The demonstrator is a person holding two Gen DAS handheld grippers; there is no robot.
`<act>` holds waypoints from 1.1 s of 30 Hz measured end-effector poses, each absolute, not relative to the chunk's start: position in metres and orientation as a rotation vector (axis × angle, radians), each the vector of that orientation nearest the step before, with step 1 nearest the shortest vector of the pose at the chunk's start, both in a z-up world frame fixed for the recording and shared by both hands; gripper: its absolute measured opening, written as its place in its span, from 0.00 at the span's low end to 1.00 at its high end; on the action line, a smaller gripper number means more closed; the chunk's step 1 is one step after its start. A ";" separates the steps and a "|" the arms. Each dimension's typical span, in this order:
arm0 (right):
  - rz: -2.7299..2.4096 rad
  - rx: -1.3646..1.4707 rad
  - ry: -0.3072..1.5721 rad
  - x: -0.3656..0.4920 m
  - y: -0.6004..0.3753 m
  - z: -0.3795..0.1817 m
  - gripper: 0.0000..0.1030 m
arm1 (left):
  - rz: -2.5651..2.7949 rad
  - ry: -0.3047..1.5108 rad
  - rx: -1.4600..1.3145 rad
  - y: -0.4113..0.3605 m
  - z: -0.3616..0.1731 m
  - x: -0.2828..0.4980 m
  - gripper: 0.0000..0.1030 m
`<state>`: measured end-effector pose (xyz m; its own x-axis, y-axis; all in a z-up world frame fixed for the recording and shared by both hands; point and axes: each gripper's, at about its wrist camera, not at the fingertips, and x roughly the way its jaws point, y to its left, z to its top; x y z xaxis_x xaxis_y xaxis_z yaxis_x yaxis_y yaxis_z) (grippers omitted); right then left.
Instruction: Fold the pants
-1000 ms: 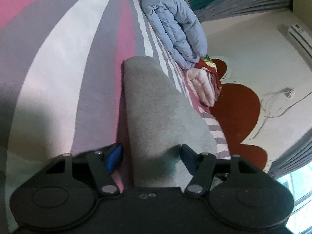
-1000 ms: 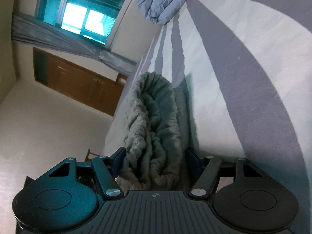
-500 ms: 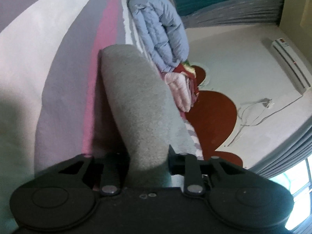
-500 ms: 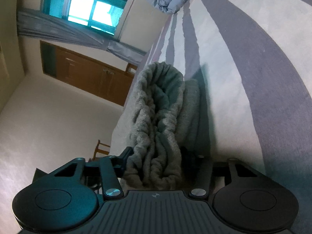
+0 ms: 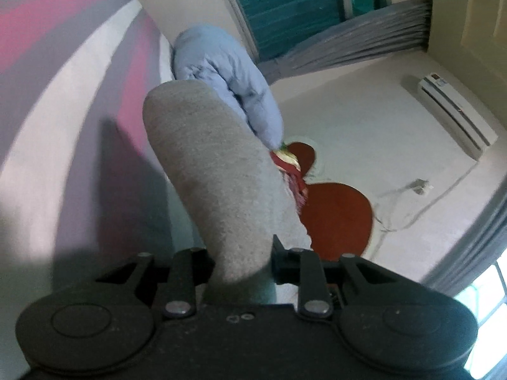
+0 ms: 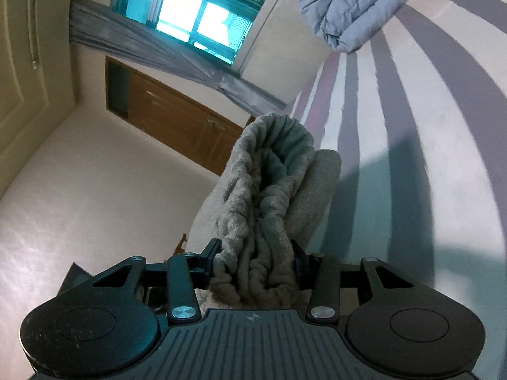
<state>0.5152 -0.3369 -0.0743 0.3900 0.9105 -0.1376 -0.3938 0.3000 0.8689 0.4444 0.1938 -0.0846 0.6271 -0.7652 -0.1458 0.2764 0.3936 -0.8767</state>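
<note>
**Grey pants pinched in both grippers above a striped bed**

Item 1. Left gripper (image 5: 241, 264): fingers drawn in against a smooth fold of the grey pants (image 5: 218, 171), pinching it from both sides. The cloth rises from between the fingers toward 12 o'clock as a rounded, lifted column, its shadow falling on the bed at 9 o'clock.

Item 2. Right gripper (image 6: 256, 261): fingers closed on a bunched, ribbed, gathered band of the pants (image 6: 269, 196). The gathered cloth opens into a hollow loop toward 12 o'clock, with a flatter layer beside it at 1 o'clock.

Item 3. Striped bed cover (image 5: 63, 101): pink, grey and white bands, filling the left view from 8 to 11 o'clock; in the right view it spans 1 to 4 o'clock, mostly in grey and white bands with a thin reddish stripe.

Item 4. Blue quilt (image 5: 228, 79), rolled, behind the pants at 12 o'clock in the left view; at 1 o'clock in the right view.

Item 5. Red patterned cloth (image 5: 293, 171), just past the pants at 2 o'clock.

Item 6. Air conditioner (image 5: 456, 110) on the wall at 2 o'clock; window (image 6: 202, 19) with grey curtain at 11 o'clock; wooden door (image 6: 177, 123) at 10 o'clock.
</note>
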 end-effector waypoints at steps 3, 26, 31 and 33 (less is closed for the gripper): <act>0.930 0.865 0.750 0.553 -0.320 -0.086 0.43 | -0.668 0.628 -0.936 0.200 -0.098 0.474 0.17; 0.750 0.936 0.721 0.436 -0.455 -0.125 1.00 | -0.286 0.619 -0.449 0.225 -0.102 0.283 0.94; 0.579 0.738 0.682 0.345 -0.452 -0.109 1.00 | -0.048 0.549 -0.317 0.207 -0.090 0.210 0.94; 0.481 0.622 0.635 0.309 -0.442 -0.101 1.00 | 0.061 0.500 -0.288 0.202 -0.085 0.184 0.94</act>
<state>0.3095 -0.4417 -0.1011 0.7087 0.5846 -0.3950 -0.2217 0.7161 0.6619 0.1843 0.2022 -0.0846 0.8768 -0.0121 -0.4807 -0.1278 0.9579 -0.2572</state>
